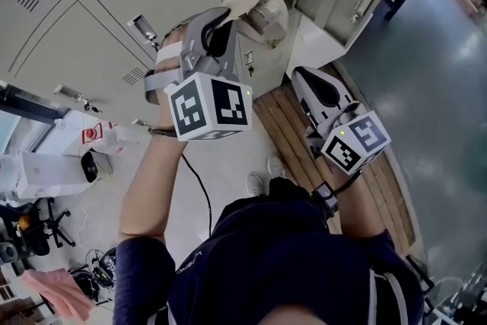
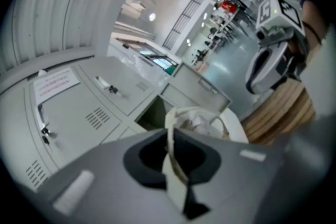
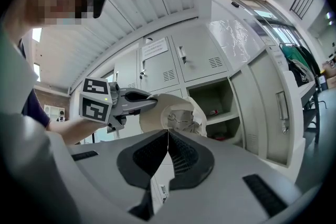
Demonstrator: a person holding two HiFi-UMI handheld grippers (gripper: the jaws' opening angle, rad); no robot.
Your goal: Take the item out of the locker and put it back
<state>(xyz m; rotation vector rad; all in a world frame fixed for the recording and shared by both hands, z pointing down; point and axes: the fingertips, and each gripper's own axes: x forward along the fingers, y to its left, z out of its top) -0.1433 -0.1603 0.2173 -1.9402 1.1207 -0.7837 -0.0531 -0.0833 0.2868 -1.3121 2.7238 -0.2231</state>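
The left gripper (image 2: 170, 136) has its jaws pressed together on a thin strip of cloth, the strap or rim of a cream cloth bag (image 2: 202, 120). The bag hangs from that pinch alone, in the air in front of the lockers and outside the open compartment (image 3: 210, 94). The right gripper (image 3: 168, 136) has its jaws pressed together on nothing and sits beside the bag without touching it.

The grip is the first worry. Only a narrow band of soft cloth sits between the pads, so a swing or a jerk could probably pull it free and drop the bag to the floor.

The bag's mouth gapes, with something pale and crumpled inside. If the bag tips on the way in, that could spill out.

Further out, the bag is floppy and looks wide next to the opening. Its sagging bottom could catch on the shelf edge or the frame and fold up instead of sliding in. The open door (image 3: 273, 107) stands close on the far side, so a wide sweep could knock it. A small thing already lies on the shelf, and the bag could push it back.
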